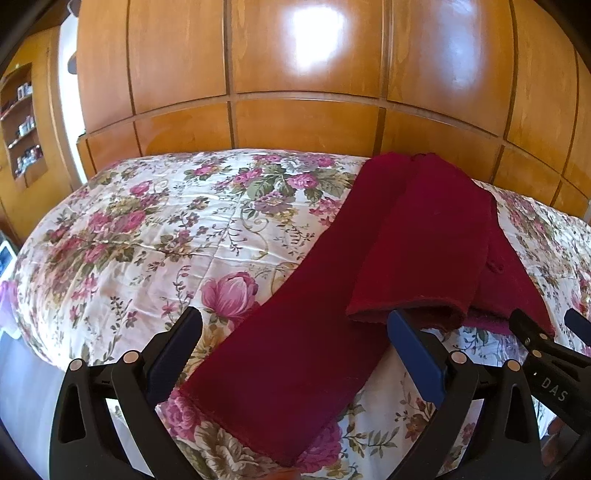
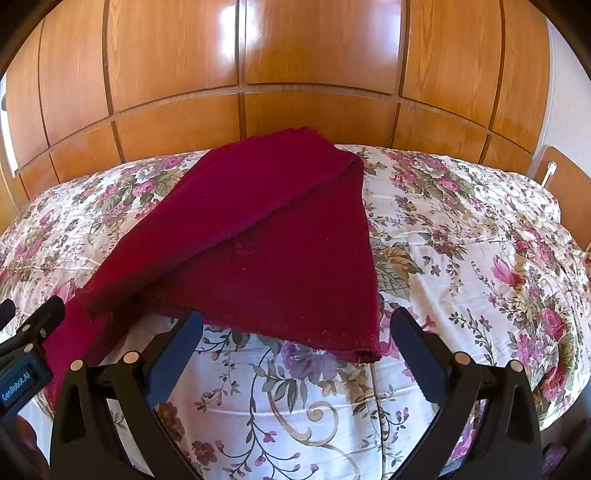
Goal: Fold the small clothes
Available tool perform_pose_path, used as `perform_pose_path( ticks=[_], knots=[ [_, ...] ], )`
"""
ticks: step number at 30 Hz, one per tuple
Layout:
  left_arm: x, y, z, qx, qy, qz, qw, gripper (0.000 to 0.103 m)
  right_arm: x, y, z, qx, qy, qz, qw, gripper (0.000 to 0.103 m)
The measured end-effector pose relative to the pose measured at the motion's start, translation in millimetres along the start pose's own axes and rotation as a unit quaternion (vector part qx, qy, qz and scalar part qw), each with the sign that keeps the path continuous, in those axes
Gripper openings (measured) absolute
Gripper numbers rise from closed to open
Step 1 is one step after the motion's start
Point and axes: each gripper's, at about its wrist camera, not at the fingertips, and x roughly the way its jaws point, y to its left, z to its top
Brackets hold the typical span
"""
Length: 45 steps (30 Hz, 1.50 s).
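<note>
Both your claws, left gripper and right gripper, stand spread and empty. The red garment lies just ahead on the bedspread: soft, probably light knit. Pinch near hem corners.

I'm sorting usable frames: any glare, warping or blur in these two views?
Left wrist view: a blown-out glare patch on the wooden panelling, straight panel seams bent by the fisheye, dark corners. Right wrist view: milder streaks on the panelling, the same bowing. The red garment and floral bedspread are sharp in both.
</note>
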Motion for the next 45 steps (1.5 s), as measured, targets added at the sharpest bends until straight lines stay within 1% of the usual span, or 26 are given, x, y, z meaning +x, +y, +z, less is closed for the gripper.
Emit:
perform_pose_path(
  ticks=[14,19,22,25,28,30,32,34,37,41,45],
  knots=[
    [9,6,0,-0.004,0.008,0.012,0.9999,0.099,6,2,0,0.001,0.016,0.028,0.999,0.101],
    [11,8,-1,-0.005,0.010,0.014,0.9998,0.099,7,1,7,0.006,0.013,0.043,0.999,0.101],
    [12,11,-2,-0.007,0.011,0.017,0.9998,0.099,5,3,13,0.007,0.006,0.066,0.998,0.101],
    [12,13,-2,-0.008,0.011,0.022,0.9997,0.099,8,6,22,0.014,0.013,0.108,0.994,0.101],
    [12,15,-2,-0.010,0.010,0.026,0.9996,0.099,9,10,28,0.014,0.017,0.134,0.991,0.101],
    [13,17,-2,-0.013,0.012,0.027,0.9995,0.099,9,12,30,0.012,0.016,0.145,0.989,0.100],
    [14,19,-2,-0.015,0.014,0.029,0.9994,0.099,14,14,35,0.017,0.024,0.160,0.987,0.098],
    [14,20,-2,-0.014,0.015,0.030,0.9993,0.099,21,14,40,0.028,0.034,0.170,0.984,0.092],
    [13,22,-2,-0.016,0.011,0.034,0.9993,0.099,31,12,48,0.050,0.048,0.181,0.981,0.091],
    [15,25,-3,-0.022,0.017,0.033,0.9991,0.099,45,12,55,0.065,0.068,0.192,0.977,0.085],
    [16,25,-3,-0.020,0.016,0.034,0.9991,0.099,63,14,56,0.075,0.090,0.191,0.975,0.083]
  ],
)
